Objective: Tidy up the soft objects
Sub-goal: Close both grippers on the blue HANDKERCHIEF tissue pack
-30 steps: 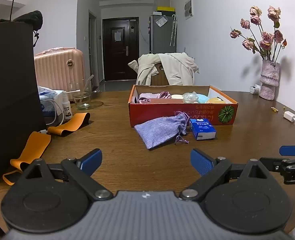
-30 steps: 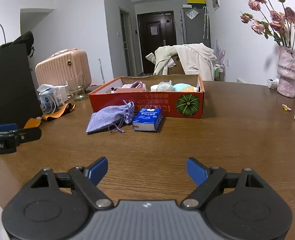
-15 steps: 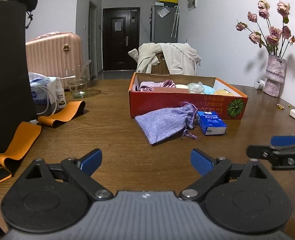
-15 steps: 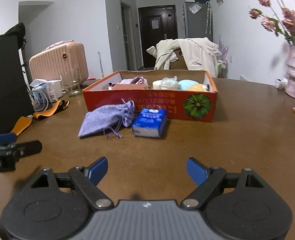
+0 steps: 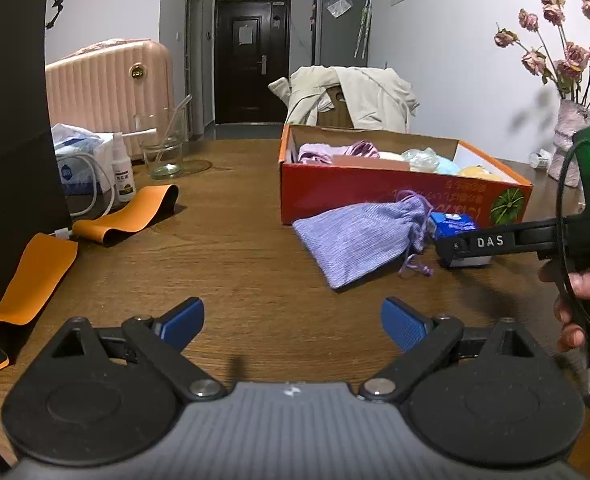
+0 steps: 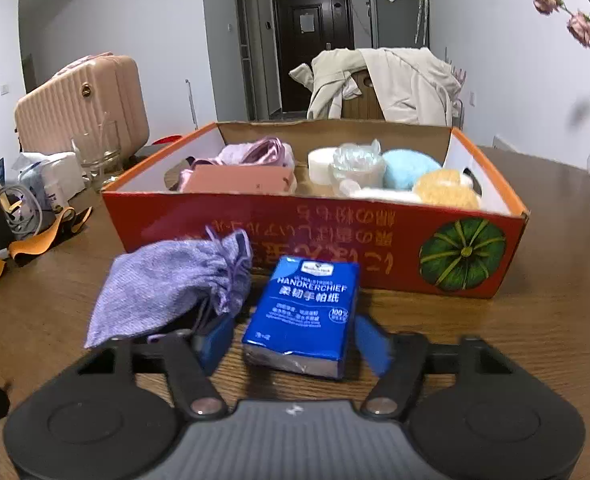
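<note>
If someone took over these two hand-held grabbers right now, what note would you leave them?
Right gripper: jaws closing around the blue tissue pack, not yet pressing on it.
Left gripper: open, empty, hovering over the table.
Purple pouch lies beside the pack, in front of the red box.
Done: several soft items sit in the box.
Left: box the pack, then the pouch.

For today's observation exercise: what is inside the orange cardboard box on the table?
Inside the orange cardboard box: pink-purple cloth, a pink flat piece, a clear plastic bag, and white, blue and yellow soft pieces. The box floor beneath is covered.
</note>
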`<state>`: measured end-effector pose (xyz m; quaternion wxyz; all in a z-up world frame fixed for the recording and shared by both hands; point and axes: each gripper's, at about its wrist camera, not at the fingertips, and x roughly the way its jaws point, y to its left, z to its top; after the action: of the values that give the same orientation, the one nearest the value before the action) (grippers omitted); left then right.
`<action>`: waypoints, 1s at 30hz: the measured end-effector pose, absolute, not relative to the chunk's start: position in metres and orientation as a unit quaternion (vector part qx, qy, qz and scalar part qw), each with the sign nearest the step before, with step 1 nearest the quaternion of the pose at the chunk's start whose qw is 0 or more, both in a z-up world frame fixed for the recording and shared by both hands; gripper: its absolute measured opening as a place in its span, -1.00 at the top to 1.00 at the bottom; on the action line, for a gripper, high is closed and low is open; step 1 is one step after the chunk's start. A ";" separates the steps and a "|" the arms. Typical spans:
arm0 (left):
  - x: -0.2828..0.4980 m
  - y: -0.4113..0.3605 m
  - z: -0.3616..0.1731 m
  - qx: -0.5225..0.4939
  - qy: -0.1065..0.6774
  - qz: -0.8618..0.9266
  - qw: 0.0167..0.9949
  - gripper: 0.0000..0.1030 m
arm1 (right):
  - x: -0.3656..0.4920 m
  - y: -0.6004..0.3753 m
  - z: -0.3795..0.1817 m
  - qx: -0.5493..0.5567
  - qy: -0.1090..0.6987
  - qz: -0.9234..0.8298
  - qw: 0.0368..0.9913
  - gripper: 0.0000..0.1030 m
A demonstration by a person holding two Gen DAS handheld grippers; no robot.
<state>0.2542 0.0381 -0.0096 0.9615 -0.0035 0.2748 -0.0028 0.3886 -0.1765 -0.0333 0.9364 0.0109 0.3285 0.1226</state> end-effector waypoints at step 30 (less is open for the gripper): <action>0.241 -0.032 -0.020 -0.091 0.365 -0.159 0.913 0.08 | 0.246 -0.262 -0.043 0.156 0.323 0.219 0.908 0.02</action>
<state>0.2409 -0.0323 -0.0204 0.9126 -0.0912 0.3653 -0.1592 0.2457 -0.2625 -0.0431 0.9076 0.1559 0.3227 0.2187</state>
